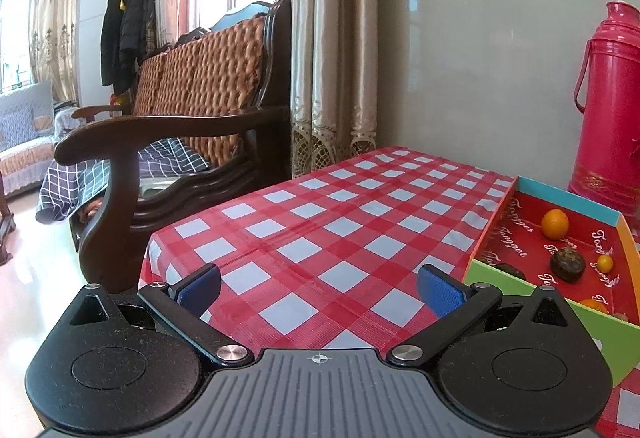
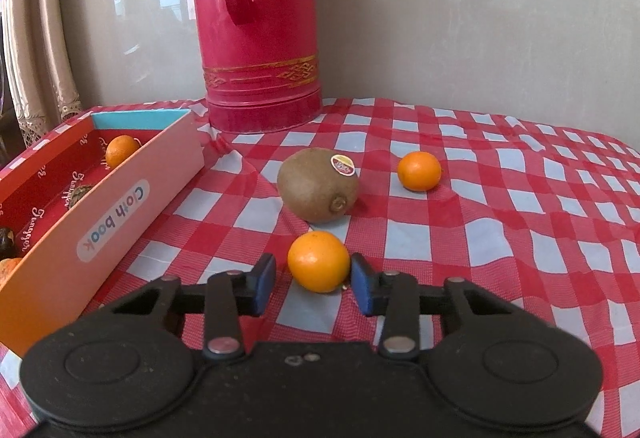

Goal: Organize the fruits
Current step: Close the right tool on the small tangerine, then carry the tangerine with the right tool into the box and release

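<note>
Left wrist view. My left hand-held gripper (image 1: pixel 319 288) stands with its blue pads wide apart and nothing between them, over bare red-and-white checked cloth on the worktop (image 1: pixel 304 222). At the right edge I see the open box (image 1: pixel 505 280), green near wall, red printed lining. Inside it: one orange (image 1: pixel 555 223), a dark round fruit (image 1: pixel 567 265), a very small orange fruit (image 1: pixel 605 263), and further pieces partly hidden by the near wall. A red thermos (image 1: pixel 610 106) stands behind the box. Only this view gives me the wooden armchair (image 1: pixel 180 134) with woven cushions, beside the worktop.

Right wrist view. My right hand-held gripper (image 2: pixel 314 283) has its pads drawn close on either side of an orange (image 2: pixel 319 261) lying on the cloth; the right pad appears to touch the fruit, a narrow gap shows at the left, so I cannot tell whether it is clamped. Only this view shows the loose fruit: a kiwi (image 2: pixel 318 190) with a sticker beyond the orange, and a smaller orange (image 2: pixel 419 171) to its right. The box (image 2: pixel 120 214), labelled "Cloth book", lies to the left, the thermos (image 2: pixel 260 38) behind.
</note>
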Available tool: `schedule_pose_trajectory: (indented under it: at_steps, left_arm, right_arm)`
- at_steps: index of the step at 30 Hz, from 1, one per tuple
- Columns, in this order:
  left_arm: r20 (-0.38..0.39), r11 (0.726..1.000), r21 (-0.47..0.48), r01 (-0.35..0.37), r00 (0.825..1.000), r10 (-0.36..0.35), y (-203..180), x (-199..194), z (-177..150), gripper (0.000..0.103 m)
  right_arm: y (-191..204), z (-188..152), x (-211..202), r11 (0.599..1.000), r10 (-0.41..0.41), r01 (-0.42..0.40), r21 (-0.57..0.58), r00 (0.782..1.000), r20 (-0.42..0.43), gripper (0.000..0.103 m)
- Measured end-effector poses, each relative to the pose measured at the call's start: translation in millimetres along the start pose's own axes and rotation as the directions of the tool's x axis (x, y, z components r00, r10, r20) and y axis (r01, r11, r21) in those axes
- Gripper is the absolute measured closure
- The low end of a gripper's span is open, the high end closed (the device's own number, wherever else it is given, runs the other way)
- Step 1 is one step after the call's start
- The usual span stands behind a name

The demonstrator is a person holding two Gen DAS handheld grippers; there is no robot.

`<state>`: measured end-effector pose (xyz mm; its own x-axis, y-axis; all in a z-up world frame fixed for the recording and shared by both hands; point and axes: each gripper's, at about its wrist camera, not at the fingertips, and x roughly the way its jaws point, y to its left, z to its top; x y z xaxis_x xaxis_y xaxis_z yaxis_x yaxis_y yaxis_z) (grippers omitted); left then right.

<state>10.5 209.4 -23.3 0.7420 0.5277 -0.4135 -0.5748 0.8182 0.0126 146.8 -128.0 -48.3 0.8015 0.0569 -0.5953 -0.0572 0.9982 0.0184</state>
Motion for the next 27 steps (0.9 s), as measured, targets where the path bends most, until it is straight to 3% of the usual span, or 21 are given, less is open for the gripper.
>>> schedule_pose_trajectory:
  at_steps: [8, 22, 27]
  left_arm:
    - [-0.001, 1.0, 0.006, 0.005, 1.0, -0.005, -0.9, -0.2, -0.7, 0.0]
    - [-0.011, 1.0, -0.013, 0.01, 1.0, -0.01, 0.7, 1.5, -0.3, 0.0]
    - [-0.019, 1.0, -0.023, 0.012, 1.0, -0.012, 3.0, 3.7, 0.2, 0.0]
  right_arm:
    - [-1.4, -0.4, -3.9, 1.0, 0.017, -0.017, 0.009, 1.0, 0.008, 0.078]
    - [-6.2, -0.4, -6.7, 0.995, 0.089, -0.089, 0.044, 0.996, 0.015, 0.065]
    - [-0.9, -0.5, -5.3, 0.991, 0.13, -0.13, 0.025, 0.991, 0.005, 0.075]
